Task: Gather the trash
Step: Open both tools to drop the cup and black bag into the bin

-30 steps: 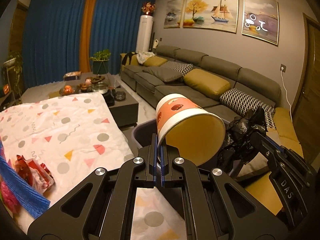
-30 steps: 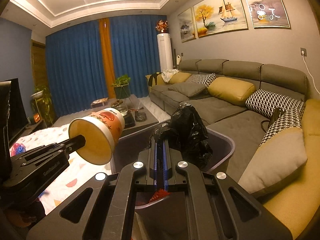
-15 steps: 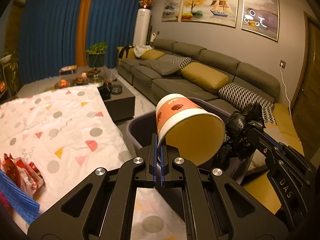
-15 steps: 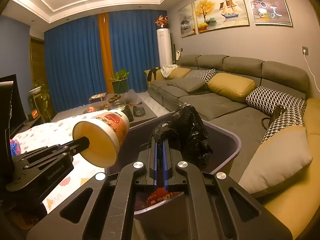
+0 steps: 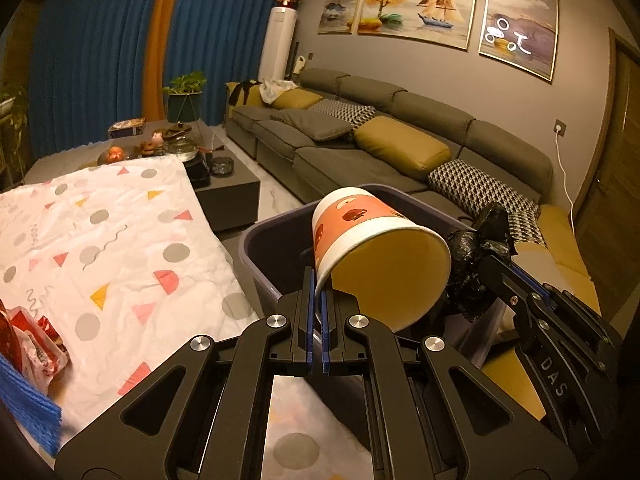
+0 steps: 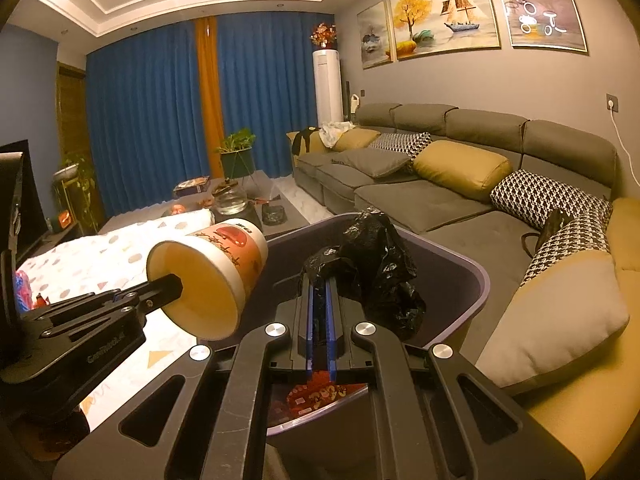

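The left tongs [image 5: 317, 280] are clamped narrow on the rim of a paper cup [image 5: 372, 236], which lies tipped on its side with its open mouth facing back toward the camera. The grip on the thin rim wall is the easy way to carry a light, empty cup, and it leaves the body of the cup hanging out over the bin [image 5: 276, 236]. The cup sits above the near-left part of the bin's opening, not inside it.

The right tongs [image 6: 320, 284] are pinched almost closed on a crumpled black plastic bag [image 6: 372, 256]. The bag bunches up above and past the tips, over the middle of the bin. Soft film like this needs a tight pinch or it slips, which would explain the narrow hold.

Some red printed wrapper [image 6: 320, 396] already lies in the bottom of the bin, seen under the right tongs. The bin stands between the bench [image 5: 120, 248], covered with a patterned cloth, and the sofa [image 6: 460, 208]. More red wrappers [image 5: 36, 344] lie on the bench, well to the left of the bin.

Both pieces appear placed for dropping: opening each pair of tongs should let them fall in. The cup is nearer the bin's edge, so it is the one more likely to catch the rim.
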